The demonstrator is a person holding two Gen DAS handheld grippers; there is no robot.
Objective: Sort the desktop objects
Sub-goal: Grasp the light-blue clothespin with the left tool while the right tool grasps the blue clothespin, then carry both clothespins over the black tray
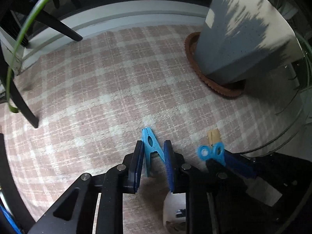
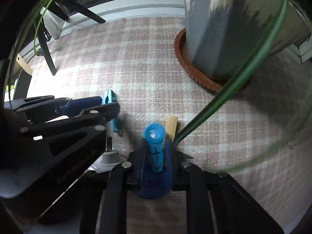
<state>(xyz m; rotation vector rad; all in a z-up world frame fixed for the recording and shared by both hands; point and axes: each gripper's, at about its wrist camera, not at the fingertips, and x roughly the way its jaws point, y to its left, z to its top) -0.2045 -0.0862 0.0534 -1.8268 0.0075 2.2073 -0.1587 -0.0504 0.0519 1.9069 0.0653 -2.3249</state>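
Left gripper (image 1: 153, 156) is closed on a light-blue plastic clothespin (image 1: 150, 146) with serrated jaws, at 6 o'clock on the pink-and-white checked woven cloth (image 1: 109, 74). Right gripper (image 2: 156, 156) clamps a darker blue peg (image 2: 155, 140) with a ridged round head — a wooden peg (image 2: 171, 125) touches it. At 2 o'clock, a grey speckled planter (image 1: 239, 31) stands in a scalloped terracotta saucer (image 1: 192, 58).

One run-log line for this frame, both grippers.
left gripper: shut on light blue clothespin | right gripper: shut on blue round-headed clip | wooden peg: on checked cloth
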